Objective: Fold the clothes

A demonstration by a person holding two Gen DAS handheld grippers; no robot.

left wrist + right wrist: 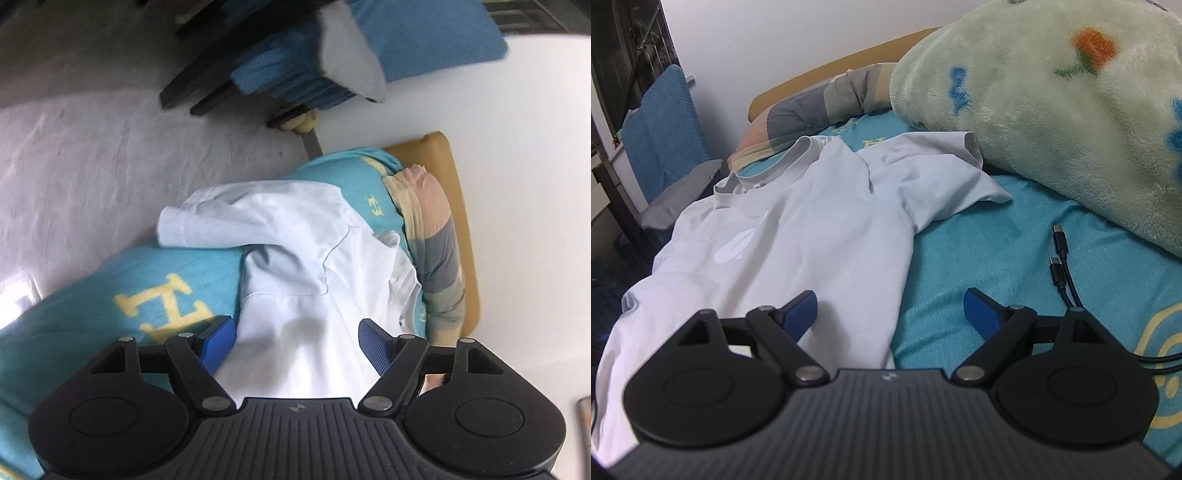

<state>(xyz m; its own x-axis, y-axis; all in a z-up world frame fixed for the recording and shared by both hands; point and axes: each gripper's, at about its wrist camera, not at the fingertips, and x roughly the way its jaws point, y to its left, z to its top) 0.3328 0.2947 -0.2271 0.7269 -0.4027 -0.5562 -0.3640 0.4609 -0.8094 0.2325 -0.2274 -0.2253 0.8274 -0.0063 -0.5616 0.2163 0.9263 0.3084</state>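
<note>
Two hand-held grippers hang over a white T-shirt [783, 236] spread on a bed covered by a turquoise sheet [997, 258] with yellow lettering. Seen from the right wrist, the shirt lies collar away from the camera, its near sleeve [945, 184] flopped out across the sheet toward a pale green fleece blanket [1052, 96] patterned with blue and orange flowers. The right hand-held gripper [890, 310] has its blue-padded jaws spread wide, straddling the shirt's edge, one finger over the white cloth and the other over the bare sheet, with nothing between them. Two black USB cables [1060, 258] lie on the sheet just beside that gripper, near the blanket's edge.

From the left wrist view, the left hand-held gripper [297, 336] is likewise wide open above the shirt's body [295, 295], gripping nothing; whether its pads touch the fabric cannot be told. A striped pillow [439, 258] in pink, grey and cream rests against the tan headboard [458, 206] beyond the shirt's collar. A blue quilted cushion [424, 37] sits on dark furniture past the bedside.
</note>
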